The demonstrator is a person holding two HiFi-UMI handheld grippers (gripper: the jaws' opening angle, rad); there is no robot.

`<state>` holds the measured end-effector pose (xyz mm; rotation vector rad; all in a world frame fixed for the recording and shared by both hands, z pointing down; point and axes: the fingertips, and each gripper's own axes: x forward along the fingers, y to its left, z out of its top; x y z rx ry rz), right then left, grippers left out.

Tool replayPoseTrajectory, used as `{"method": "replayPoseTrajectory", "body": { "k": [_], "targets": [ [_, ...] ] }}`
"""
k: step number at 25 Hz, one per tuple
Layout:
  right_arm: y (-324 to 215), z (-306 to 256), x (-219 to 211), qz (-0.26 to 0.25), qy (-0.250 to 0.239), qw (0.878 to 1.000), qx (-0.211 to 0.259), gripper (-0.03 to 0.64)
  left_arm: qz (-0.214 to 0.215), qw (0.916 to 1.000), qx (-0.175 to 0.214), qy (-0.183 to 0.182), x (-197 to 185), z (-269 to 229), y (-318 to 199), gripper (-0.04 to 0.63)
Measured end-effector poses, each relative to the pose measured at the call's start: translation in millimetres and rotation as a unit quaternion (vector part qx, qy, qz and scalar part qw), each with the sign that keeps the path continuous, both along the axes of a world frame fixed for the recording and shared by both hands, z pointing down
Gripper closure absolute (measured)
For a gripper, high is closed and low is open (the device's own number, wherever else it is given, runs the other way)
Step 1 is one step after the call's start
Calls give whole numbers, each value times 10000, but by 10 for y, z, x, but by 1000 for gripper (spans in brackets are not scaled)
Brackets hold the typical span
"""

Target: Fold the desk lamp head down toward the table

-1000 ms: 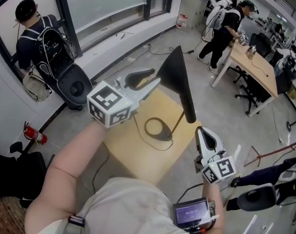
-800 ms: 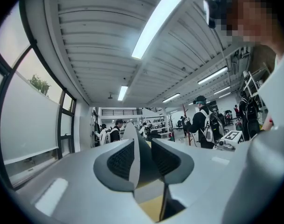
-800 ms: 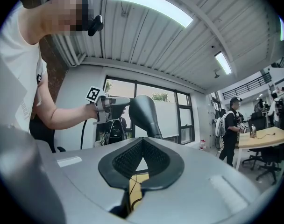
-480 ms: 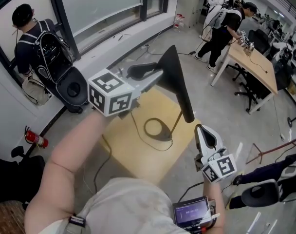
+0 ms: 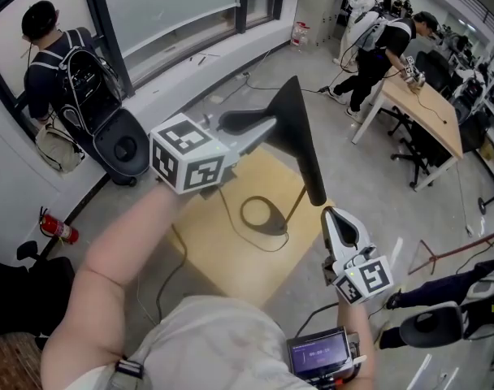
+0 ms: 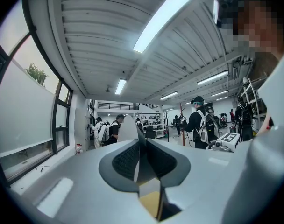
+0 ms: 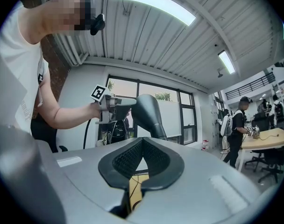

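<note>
On the lamp head (image 5: 301, 149), left hand-held gripper (image 5: 266, 127) has just closed

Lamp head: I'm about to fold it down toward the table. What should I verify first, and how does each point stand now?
1. Left tool gripping the lamp head: ok. Its jaws have just been closing, and the shade wall is pinched between them.
2. Right tool out of the way: ok. It is shut, empty and not touching the lamp.
3. Lamp base seated on the table: ok.
4. Space below the head: ok. Only the base and cable lie there.
5. Joint above the stem free to bend: cannot tell, it is hidden by the head.
</note>
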<state>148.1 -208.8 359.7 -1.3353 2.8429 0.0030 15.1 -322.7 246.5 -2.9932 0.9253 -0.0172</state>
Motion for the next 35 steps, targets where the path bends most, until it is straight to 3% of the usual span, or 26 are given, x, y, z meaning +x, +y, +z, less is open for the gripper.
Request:
{"method": "replayPoseTrajectory", "body": {
  "k": [10, 20, 30, 35],
  "targets": [
    [-61, -89, -124, -209, -99, 9997, -71, 604, 40, 10000, 0, 66, 3, 9, 20, 551],
    [-175, -270, -401, -622, 120, 9980, 84, 604, 9, 9998, 11, 193, 57, 35, -1, 552],
    [-211, -227, -424, -730, 44, 9973, -54, 604, -172, 9988, -275, 368, -42, 167, -139, 548],
    [-195, -219, -436, -745, 261, 9969, -1, 604, -165, 9978, -361, 523, -48, 185, -169, 548]
  ]
}}
